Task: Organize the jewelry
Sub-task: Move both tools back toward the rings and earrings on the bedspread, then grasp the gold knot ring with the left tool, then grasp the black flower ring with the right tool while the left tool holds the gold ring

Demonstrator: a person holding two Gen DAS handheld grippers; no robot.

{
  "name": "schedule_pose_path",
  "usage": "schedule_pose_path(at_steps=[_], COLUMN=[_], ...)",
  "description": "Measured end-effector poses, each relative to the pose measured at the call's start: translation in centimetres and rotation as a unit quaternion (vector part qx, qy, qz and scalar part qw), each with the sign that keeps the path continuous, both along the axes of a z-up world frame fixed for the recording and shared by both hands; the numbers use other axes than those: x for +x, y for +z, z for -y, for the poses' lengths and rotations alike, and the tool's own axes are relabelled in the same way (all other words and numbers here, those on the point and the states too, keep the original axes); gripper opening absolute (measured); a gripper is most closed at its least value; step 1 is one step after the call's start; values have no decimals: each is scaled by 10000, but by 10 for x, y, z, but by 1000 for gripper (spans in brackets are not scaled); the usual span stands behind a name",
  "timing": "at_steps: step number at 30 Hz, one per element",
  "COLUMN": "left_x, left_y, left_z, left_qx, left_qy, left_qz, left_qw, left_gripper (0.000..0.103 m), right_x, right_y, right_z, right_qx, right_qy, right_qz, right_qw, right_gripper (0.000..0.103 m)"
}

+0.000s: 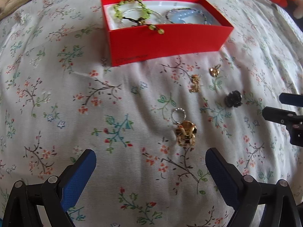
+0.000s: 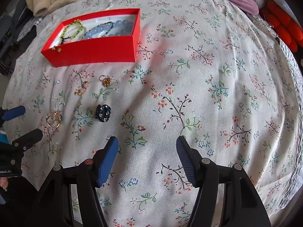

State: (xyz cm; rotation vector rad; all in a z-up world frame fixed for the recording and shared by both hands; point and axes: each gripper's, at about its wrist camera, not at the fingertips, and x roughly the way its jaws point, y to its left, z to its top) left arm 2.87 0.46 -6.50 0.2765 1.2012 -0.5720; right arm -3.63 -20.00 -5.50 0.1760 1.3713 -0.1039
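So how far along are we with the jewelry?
Done: bracelets lie in the red box. In hand: nothing; left gripper and right gripper are open and empty. Left: gold ring, black flower piece and small gold pieces on the bedspread.

Soft daylight fills both fisheye views, bright and sharp at the centre, with faint shadows in the floral bedspread (image 2: 189, 75) folds and edges that curve and darken.
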Motion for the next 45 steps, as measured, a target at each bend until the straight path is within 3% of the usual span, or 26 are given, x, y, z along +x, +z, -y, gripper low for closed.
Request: schedule_pose_path(at_steps=[9,16,19,20,21,45], left_x=[-8,-7,-4,-3,-2,22], left_y=[-14,-19,-20,-20,-19,0], left_z=[27,37,41,42,43,-14], left_qx=[-61,31,11,11,20,49], left_qy=[-286,-265,-293,-324,-327,326], left_qz=[-223,-72,-72,-84,-88,55], left_qw=[9993,9996,9995,9994,9994,9994], left_gripper=[62,51,36,24,19,19], right_x=[-2,-2,0,0,0,33], right_y=[-18,-19,-18,-19,-20,-26], right_z=[6,7,6,6,5,-41], right_qx=[-92,-88,-97,-99,-102,-106], right_qy=[55,85,107,109,107,338], right_qz=[-199,-193,-199,-205,-212,-48], right_qw=[9997,9997,9997,9997,9997,9994], right_gripper=[67,67,67,67,67,67])
